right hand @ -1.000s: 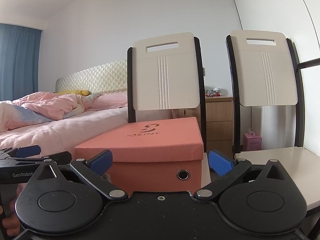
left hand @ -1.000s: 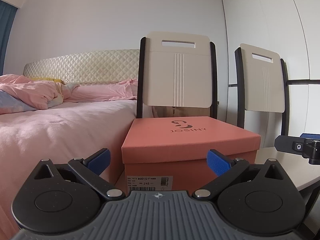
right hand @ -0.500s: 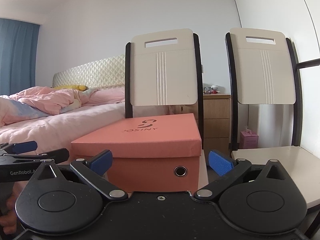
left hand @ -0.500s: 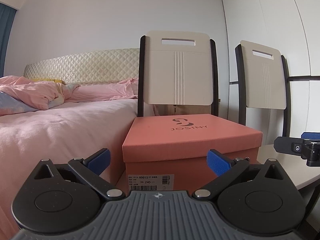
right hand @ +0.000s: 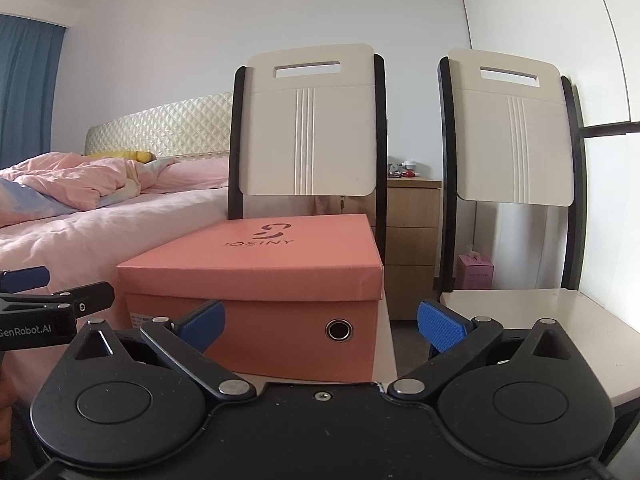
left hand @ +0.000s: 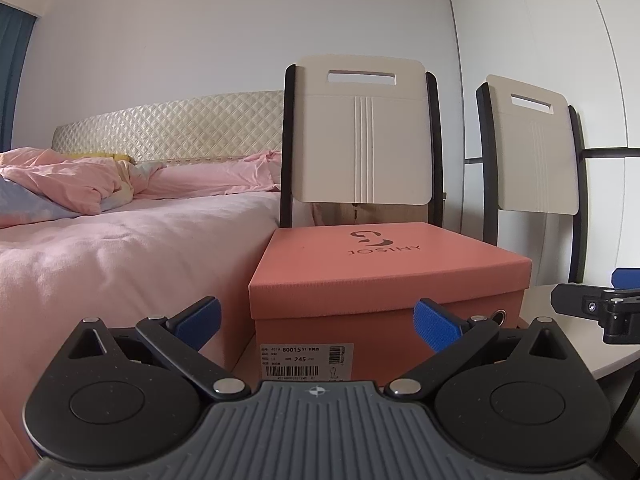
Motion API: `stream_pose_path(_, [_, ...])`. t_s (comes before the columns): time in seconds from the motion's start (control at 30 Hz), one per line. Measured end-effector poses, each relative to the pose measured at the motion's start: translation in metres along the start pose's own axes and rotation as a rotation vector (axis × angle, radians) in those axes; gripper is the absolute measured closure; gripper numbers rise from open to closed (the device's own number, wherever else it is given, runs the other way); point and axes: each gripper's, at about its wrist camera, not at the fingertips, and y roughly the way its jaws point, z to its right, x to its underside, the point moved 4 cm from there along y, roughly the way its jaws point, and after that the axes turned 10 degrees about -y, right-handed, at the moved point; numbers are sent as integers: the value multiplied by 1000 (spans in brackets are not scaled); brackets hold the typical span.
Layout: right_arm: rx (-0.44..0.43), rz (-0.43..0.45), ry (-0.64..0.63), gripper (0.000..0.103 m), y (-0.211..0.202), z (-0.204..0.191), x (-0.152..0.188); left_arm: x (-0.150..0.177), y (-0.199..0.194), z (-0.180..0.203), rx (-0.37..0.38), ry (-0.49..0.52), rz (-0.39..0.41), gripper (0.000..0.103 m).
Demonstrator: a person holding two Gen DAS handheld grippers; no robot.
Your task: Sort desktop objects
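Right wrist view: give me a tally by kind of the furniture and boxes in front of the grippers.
Chairs: 2, left chair, right chair
Beds: 1, bed
Nightstands: 1, wooden nightstand
Boxes: 2, salmon shoebox, small pink box
Total: 6

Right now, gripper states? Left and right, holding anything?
Left gripper: open, fingers spread, holding nothing, facing the shoe box.
Right gripper: open, fingers spread, holding nothing.

white walls [left hand: 168, 32], pink bed [left hand: 132, 248], cream chairs [right hand: 312, 128]
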Motion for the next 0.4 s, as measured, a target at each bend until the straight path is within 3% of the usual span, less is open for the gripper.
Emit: stream_pose_path(0.4, [3,-13,-2,1,1,-2,2,1,1,0,-6,2,-7,0])
